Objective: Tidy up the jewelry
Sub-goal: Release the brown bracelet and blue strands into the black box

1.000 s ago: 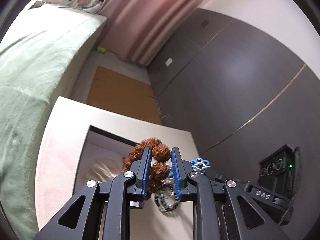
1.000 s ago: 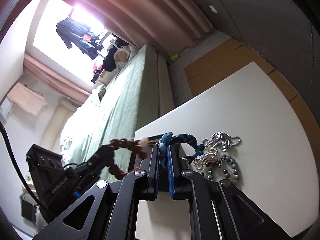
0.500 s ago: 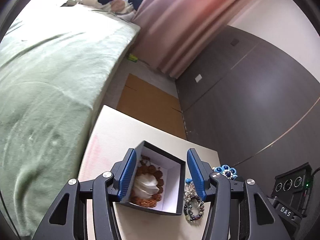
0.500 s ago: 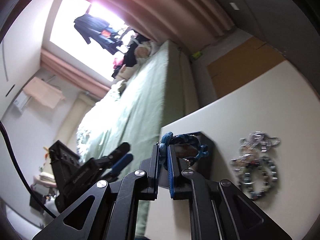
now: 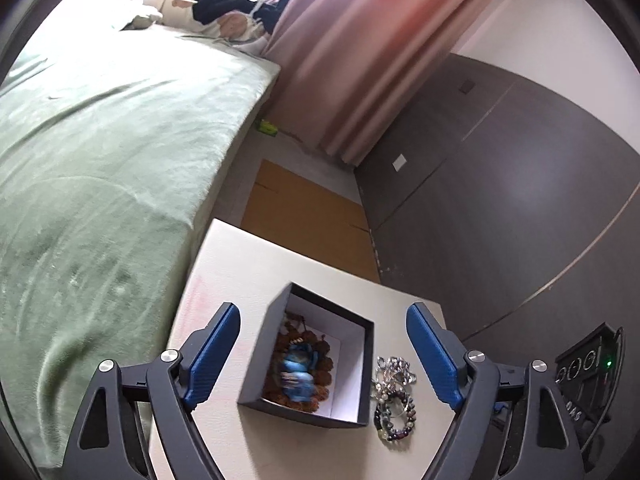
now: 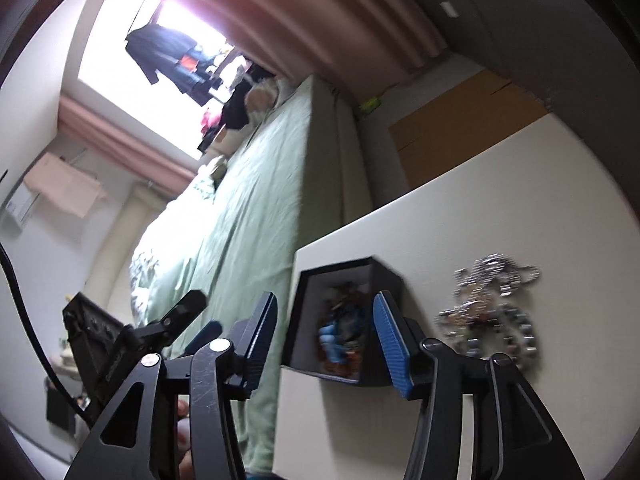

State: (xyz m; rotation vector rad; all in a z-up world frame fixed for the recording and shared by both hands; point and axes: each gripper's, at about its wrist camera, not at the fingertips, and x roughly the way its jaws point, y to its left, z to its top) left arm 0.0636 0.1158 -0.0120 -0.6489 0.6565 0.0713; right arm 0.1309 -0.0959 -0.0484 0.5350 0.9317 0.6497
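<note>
On the white surface (image 5: 224, 272) the black box (image 5: 320, 308) sits ahead of both hand-held grippers, framed between their fingers. The left hand-held gripper (image 5: 323, 354) and right hand-held gripper (image 6: 325, 336) are opening, gripping nothing. The blue bracelet (image 5: 298, 372) lies inside the box on brown beads (image 5: 322, 350).

**Blurred beads, cropped gripper bodies**

In the right wrist view the silver chain pile (image 6: 494, 304) at three o'clock smears into streaks, links unreadable. The box's (image 6: 384, 276) contents blur into blue and brown. Both grippers' bodies run off the six o'clock edge.
</note>
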